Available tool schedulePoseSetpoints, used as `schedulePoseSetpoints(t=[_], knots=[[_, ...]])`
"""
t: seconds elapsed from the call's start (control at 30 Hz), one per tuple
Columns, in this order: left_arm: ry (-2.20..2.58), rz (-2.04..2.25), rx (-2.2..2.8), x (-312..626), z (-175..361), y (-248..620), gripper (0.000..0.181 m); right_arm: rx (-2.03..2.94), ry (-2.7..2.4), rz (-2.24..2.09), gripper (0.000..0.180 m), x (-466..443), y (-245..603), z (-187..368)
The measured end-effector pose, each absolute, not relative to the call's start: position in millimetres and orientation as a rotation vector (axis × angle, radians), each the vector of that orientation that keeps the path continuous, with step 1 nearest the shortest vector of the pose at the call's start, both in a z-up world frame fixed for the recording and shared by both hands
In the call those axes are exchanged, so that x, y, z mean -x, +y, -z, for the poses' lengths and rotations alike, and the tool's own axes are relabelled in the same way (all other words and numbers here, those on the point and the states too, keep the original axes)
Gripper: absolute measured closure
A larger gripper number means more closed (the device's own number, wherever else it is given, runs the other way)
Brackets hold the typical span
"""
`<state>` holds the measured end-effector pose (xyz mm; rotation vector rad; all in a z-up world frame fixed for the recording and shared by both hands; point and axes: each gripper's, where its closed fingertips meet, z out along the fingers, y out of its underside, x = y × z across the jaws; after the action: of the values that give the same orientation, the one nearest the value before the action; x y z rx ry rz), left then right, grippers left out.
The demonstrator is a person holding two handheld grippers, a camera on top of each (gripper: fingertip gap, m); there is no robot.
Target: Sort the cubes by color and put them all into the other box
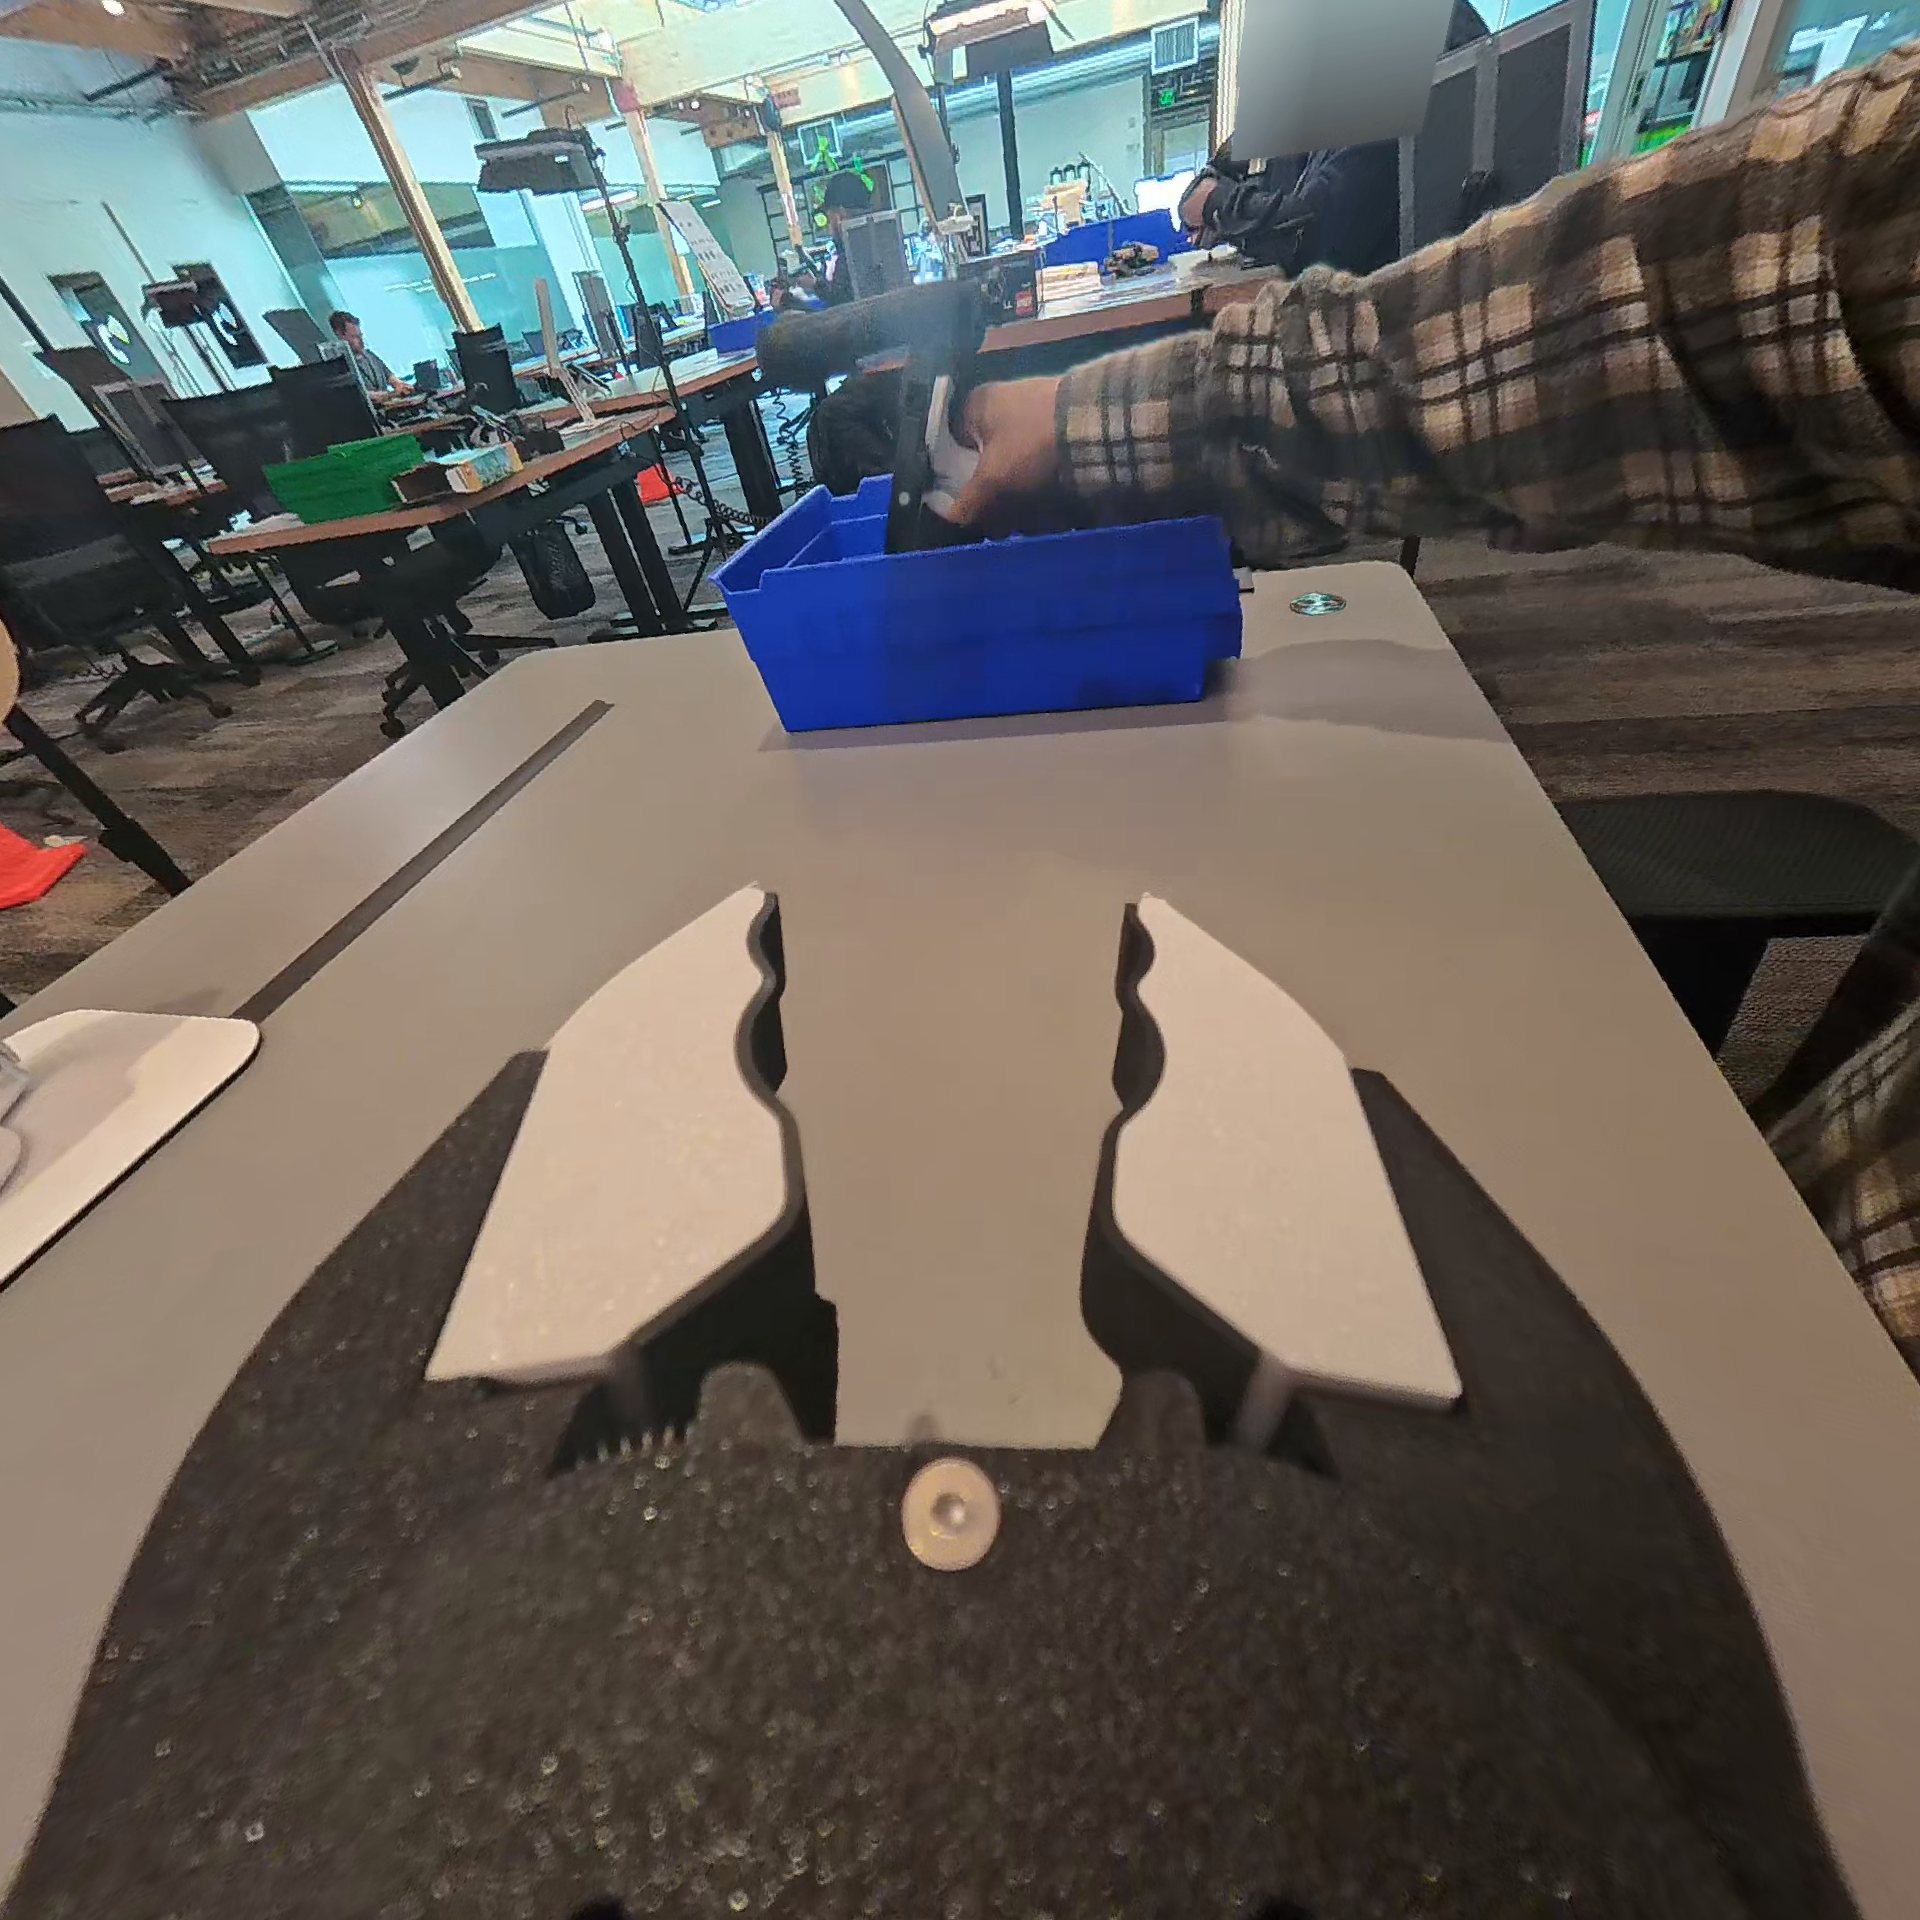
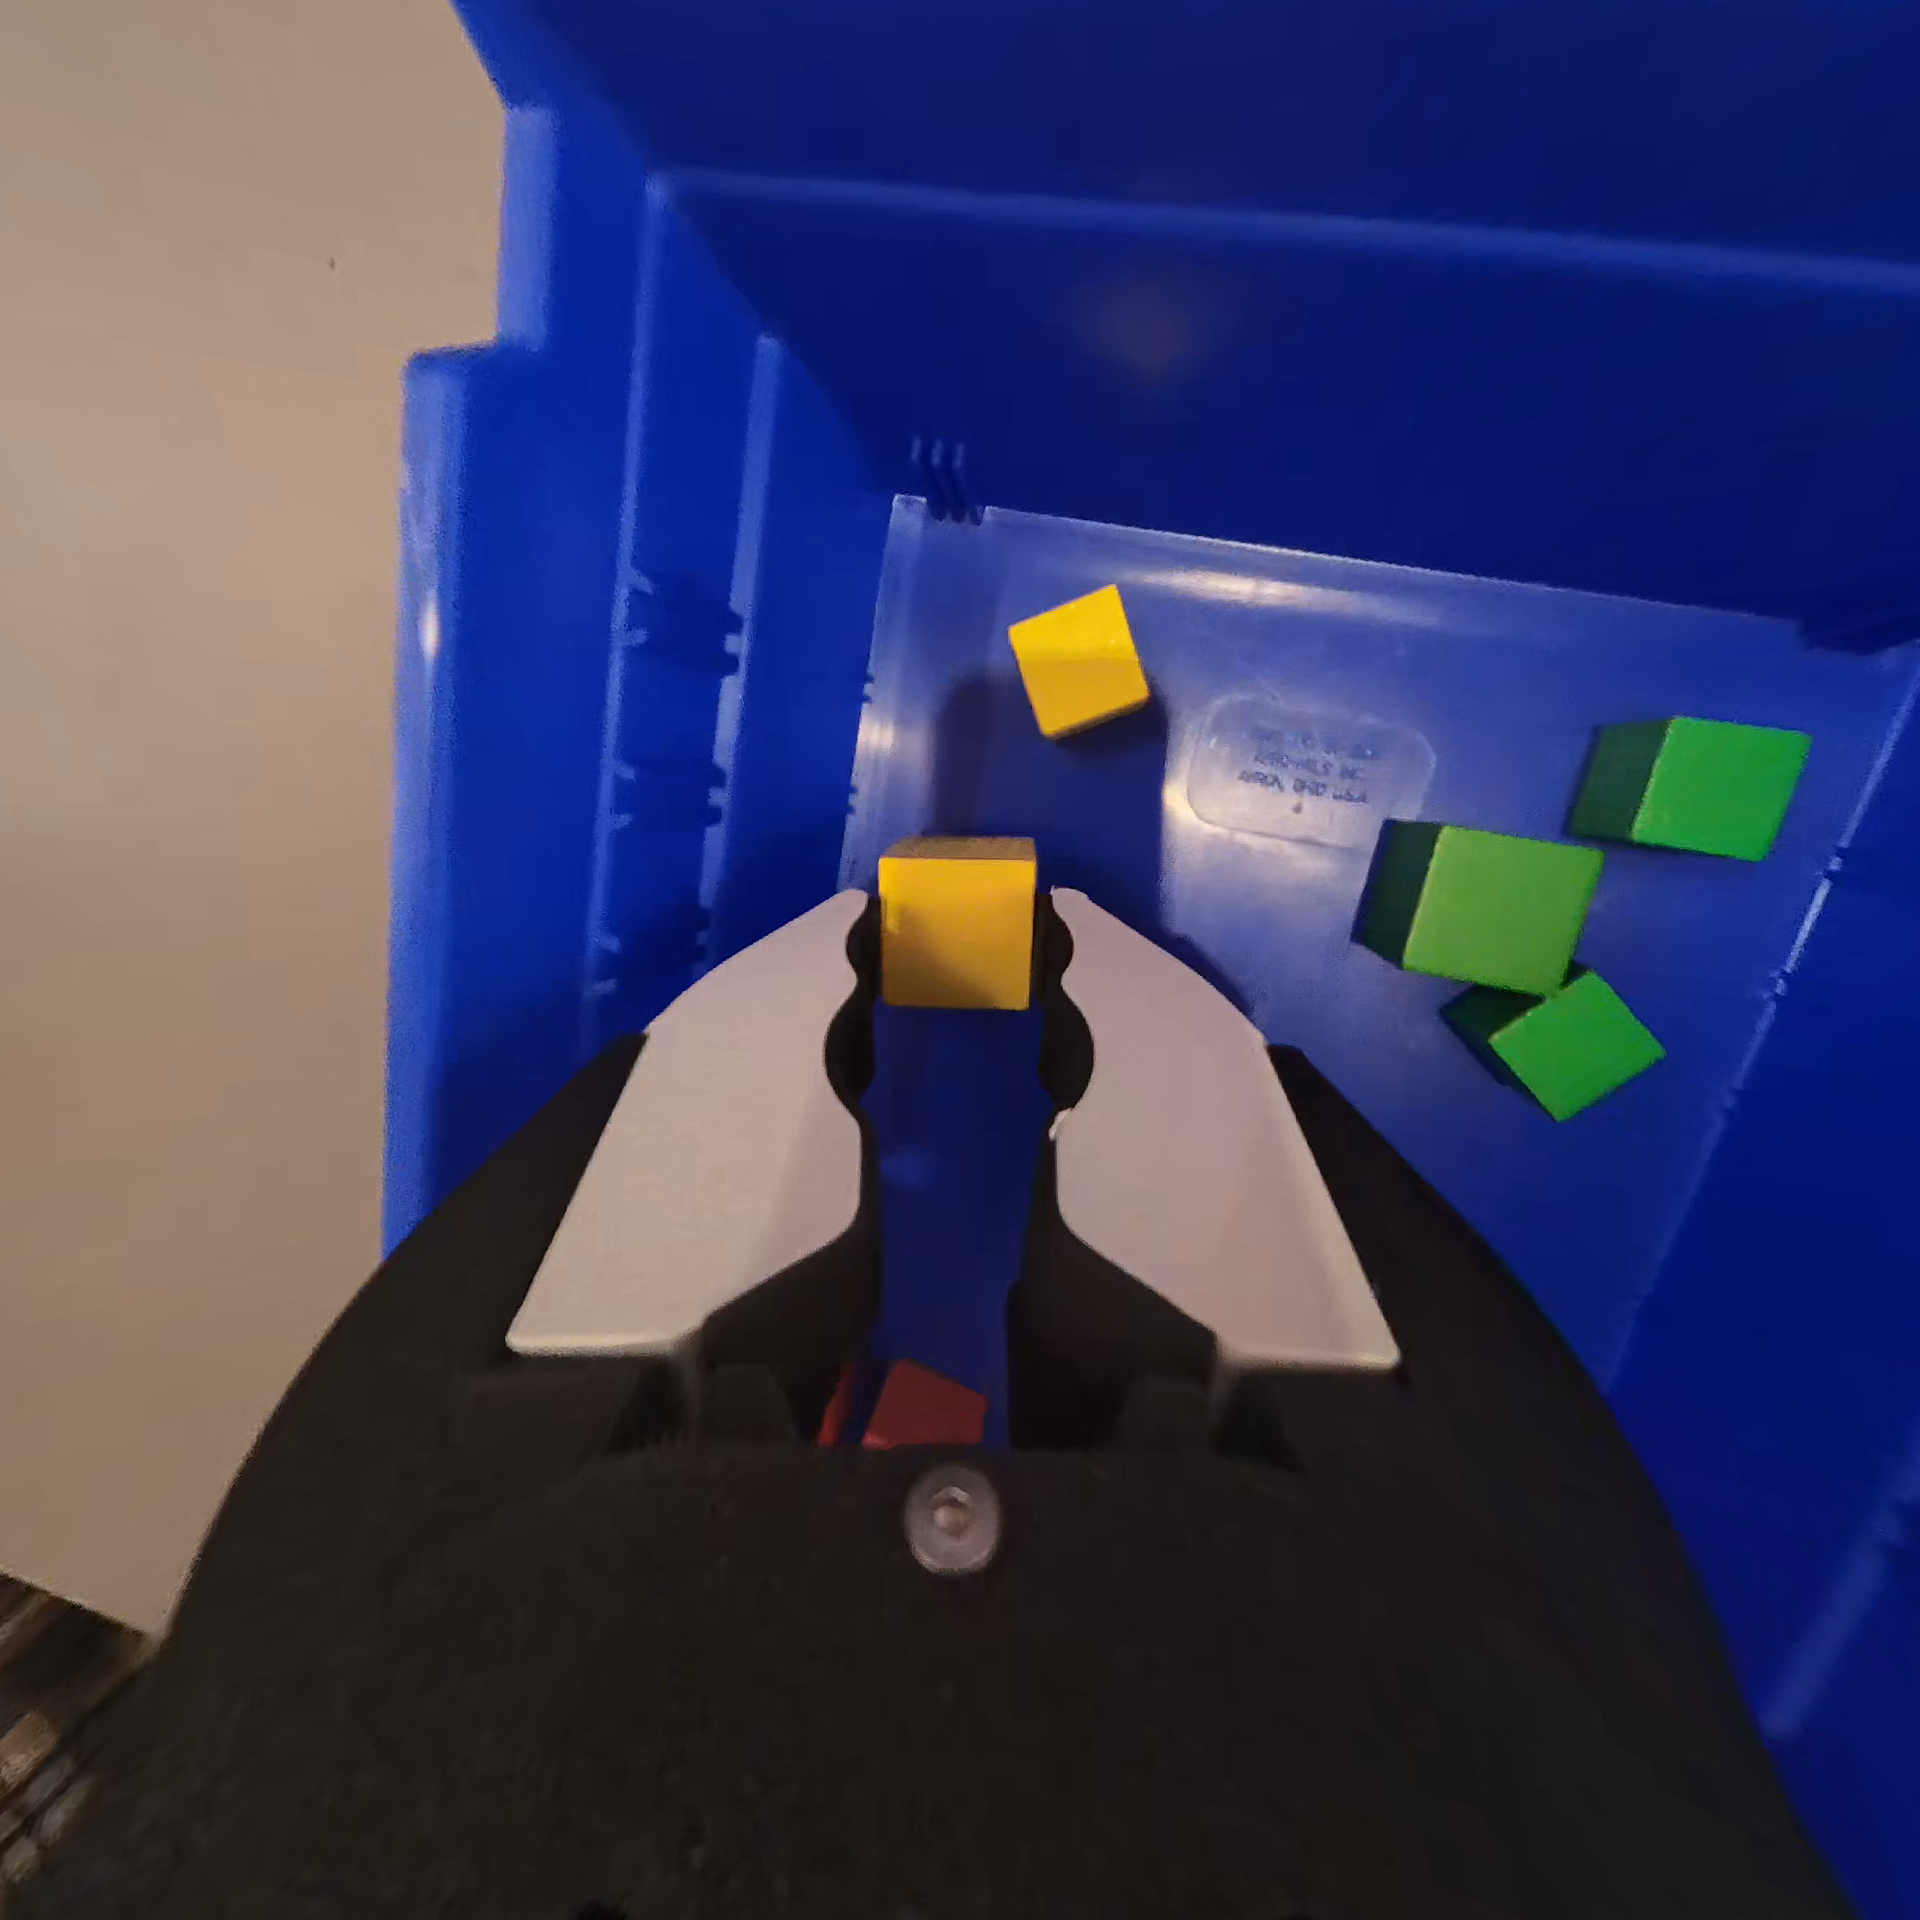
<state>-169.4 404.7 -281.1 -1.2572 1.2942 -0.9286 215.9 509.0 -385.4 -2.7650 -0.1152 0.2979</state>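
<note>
**Yellow cube gripped over the blue box**

Gripped between the fingertips of the right gripper [image 2: 956, 940] is 1 yellow cube [image 2: 956, 925], which is held above the floor of a blue box [image 2: 1299, 343]. On that floor a 2nd yellow cube [image 2: 1078, 661] is seen lying loose, just beyond the held one. To the right, 3 green cubes [image 2: 1496, 906] are clustered close together; whether they touch cannot be told. A red cube [image 2: 920, 1405] is partly glimpsed low between the fingers, near the gripper's body.

From the left wrist view, the left gripper [image 1: 951, 914] is seen with its fingers spread apart and nothing between them, held over a bare grey tabletop [image 1: 1039, 810]. The blue box [image 1: 987, 634] is set at the far end of that tabletop, well apart from this gripper. A hand [image 1: 1003, 442] in a plaid sleeve [image 1: 1455, 343] is reached into the box from the right. A white pad [image 1: 114, 1101] is laid at the tabletop's left edge.
</note>
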Motion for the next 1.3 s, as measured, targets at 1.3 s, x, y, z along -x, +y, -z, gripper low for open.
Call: schedulePoseSetpoints(t=[1.3], knots=[[0.708,0.050,3.019,664.2,341.0,394.1,0.119,1.885,-1.098,-0.923,0.118,152.5,411.1,290.5]])
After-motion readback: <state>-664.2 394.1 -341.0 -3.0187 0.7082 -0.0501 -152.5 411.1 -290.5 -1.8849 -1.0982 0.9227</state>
